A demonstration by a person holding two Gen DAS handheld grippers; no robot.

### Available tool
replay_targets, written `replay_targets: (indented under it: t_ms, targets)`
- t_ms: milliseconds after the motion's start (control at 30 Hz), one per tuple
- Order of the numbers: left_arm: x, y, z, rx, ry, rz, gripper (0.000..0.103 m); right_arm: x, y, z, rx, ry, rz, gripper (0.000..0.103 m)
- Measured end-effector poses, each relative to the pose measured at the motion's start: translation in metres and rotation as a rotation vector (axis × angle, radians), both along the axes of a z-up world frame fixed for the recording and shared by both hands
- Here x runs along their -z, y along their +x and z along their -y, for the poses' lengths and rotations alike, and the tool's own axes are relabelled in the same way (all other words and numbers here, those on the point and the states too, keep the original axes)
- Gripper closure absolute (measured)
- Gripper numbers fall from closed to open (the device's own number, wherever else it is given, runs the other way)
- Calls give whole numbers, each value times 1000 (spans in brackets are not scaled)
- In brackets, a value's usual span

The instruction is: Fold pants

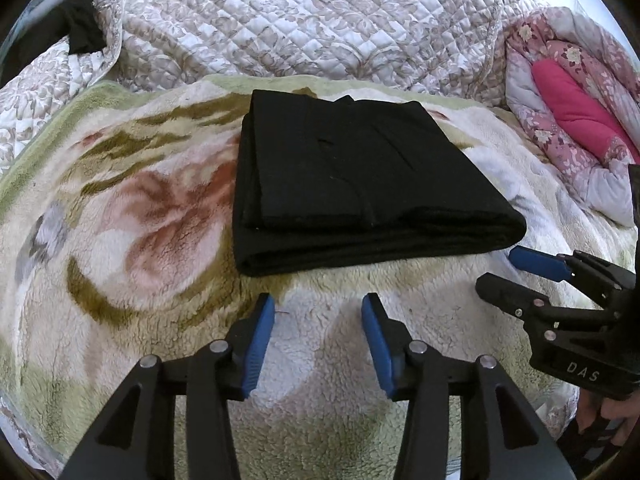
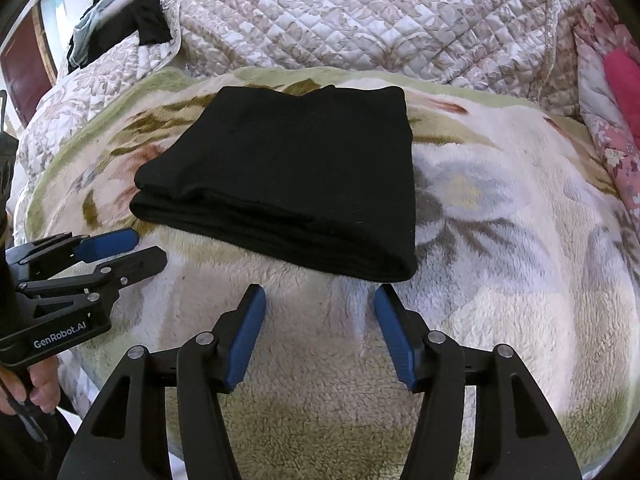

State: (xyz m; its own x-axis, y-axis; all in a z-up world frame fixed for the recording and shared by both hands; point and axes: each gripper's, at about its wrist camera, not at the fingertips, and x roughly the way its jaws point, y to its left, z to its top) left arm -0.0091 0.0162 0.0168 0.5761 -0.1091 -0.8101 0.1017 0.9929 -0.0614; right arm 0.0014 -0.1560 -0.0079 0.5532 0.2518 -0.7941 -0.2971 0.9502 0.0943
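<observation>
On the fleece blanket [image 1: 168, 216], folded black pants [image 1: 352, 184] lie just beyond the left gripper [image 1: 318, 308] and right gripper [image 2: 320, 298], both tilted downward, jaws apart, empty.

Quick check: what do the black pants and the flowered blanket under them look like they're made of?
Black pants: soft matte knit or fleece, probably; thick rounded fold edges, no sheen. Flowered blanket: plush, curly pile like sherpa fleece, likely synthetic; printed pattern, nubby clumped surface.
</observation>
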Motion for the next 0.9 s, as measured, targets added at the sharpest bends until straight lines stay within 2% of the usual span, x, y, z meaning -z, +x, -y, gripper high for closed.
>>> replay_targets:
  t_ms: [900]
  targets:
    - [2, -2, 10, 6, 59, 19, 46, 2, -1, -4, -8, -36, 24, 39]
